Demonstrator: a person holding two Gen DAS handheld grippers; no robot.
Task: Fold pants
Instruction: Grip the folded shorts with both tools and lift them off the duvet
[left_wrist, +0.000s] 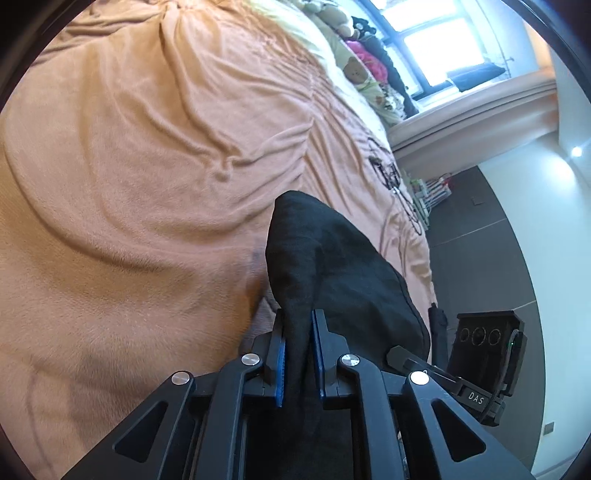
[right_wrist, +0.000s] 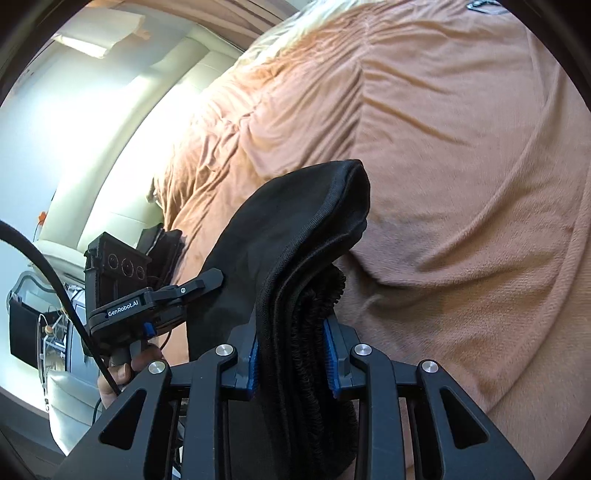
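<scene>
Most of the black pants cannot be made out: in both wrist views the cloth runs down between the fingers and passes behind the gripper bodies to the bottom edge, so legs and waistband cannot be told apart with certainty. The orange blanket is blurred and cut off at every edge. The toys by the window are too small to identify.

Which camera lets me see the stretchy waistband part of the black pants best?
The right wrist view. There the ribbed elastic waistband sits bunched between the right hand-held gripper fingers, with stitched layers clear. The left wrist view shows only plain black pants fabric pinched in the left hand-held gripper, above the orange blanket; no waistband visible.
</scene>
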